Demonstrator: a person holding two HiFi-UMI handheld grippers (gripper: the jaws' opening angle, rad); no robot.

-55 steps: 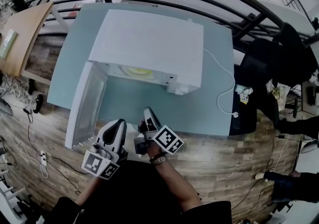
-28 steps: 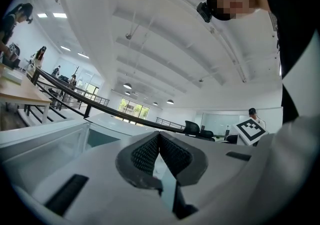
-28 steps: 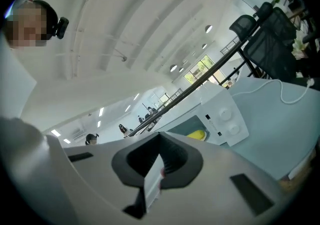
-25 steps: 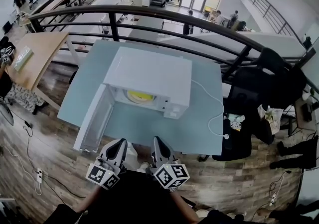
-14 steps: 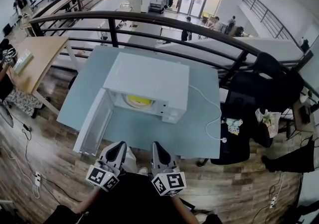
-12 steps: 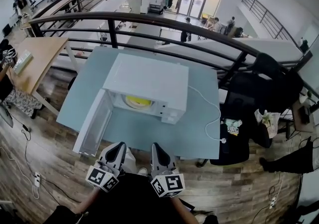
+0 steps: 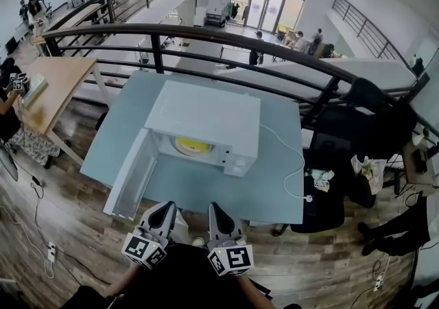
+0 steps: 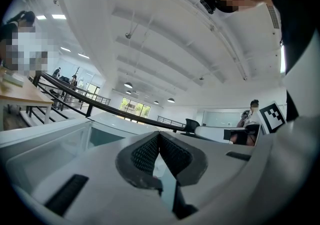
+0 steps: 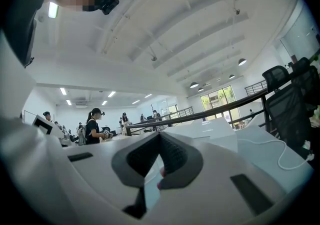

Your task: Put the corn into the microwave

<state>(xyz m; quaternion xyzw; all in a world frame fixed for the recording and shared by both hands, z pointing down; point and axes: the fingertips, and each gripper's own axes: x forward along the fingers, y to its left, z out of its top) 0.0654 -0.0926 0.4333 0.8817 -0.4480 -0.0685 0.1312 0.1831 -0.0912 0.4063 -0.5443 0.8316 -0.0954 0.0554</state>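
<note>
The white microwave (image 7: 200,117) stands on the blue-grey table (image 7: 271,184), its door (image 7: 132,174) swung open to the left. Inside, something yellow, apparently the corn (image 7: 191,145), lies on the round plate. Both grippers are held low near the person's body, short of the table's near edge and apart from the microwave. The left gripper (image 7: 167,207) (image 8: 159,134) is shut, its pads touching with nothing between them. The right gripper (image 7: 214,207) (image 9: 160,134) is shut and empty too. Both gripper views look upward at the ceiling and across the table.
A white power cable (image 7: 293,164) runs from the microwave to the table's right edge. Black chairs (image 7: 343,137) stand to the right, a dark railing (image 7: 206,34) curves behind the table, and a wooden desk (image 7: 49,89) is at the left. Wooden floor lies in front.
Since 2.2 s ago the person has stepped back from the table and both grippers have drawn in toward the body. Over the last second they have barely moved.
</note>
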